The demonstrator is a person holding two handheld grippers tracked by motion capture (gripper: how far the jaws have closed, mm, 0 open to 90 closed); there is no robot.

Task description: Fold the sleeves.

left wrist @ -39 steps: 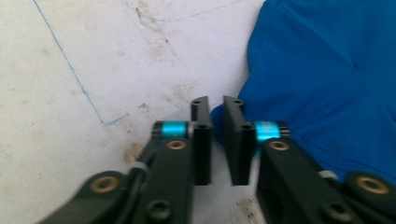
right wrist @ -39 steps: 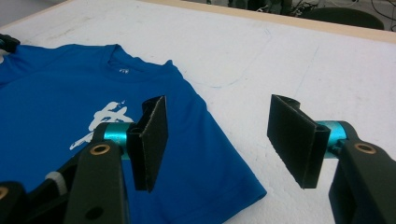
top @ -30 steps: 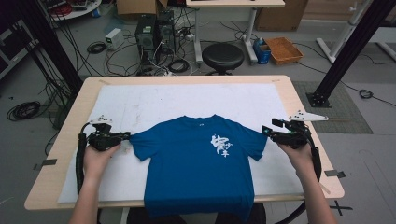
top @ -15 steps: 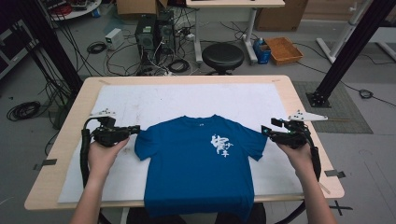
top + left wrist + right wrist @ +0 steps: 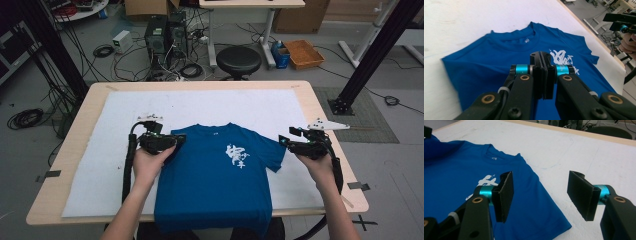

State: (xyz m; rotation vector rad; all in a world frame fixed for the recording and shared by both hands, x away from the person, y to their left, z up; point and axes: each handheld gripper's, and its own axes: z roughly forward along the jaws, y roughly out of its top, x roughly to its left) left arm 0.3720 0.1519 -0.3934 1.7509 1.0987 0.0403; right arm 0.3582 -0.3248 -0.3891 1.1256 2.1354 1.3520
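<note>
No words or numbers can be read anywhere. The blue T-shirt (image 5: 215, 175) carries a white brush-style mark (image 5: 236, 156) on its chest, too blurred to make out. A tiny white neck label (image 5: 526, 40) is also unreadable.

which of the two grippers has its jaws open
The right gripper, beside the t-shirt's sleeve: a wide gap shows between its pads. The left gripper, over the shirt, has its jaws pressed together.

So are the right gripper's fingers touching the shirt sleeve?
Apart. The right gripper view shows the right gripper open above the sleeve, with bare cloth and table between its fingers.
</note>
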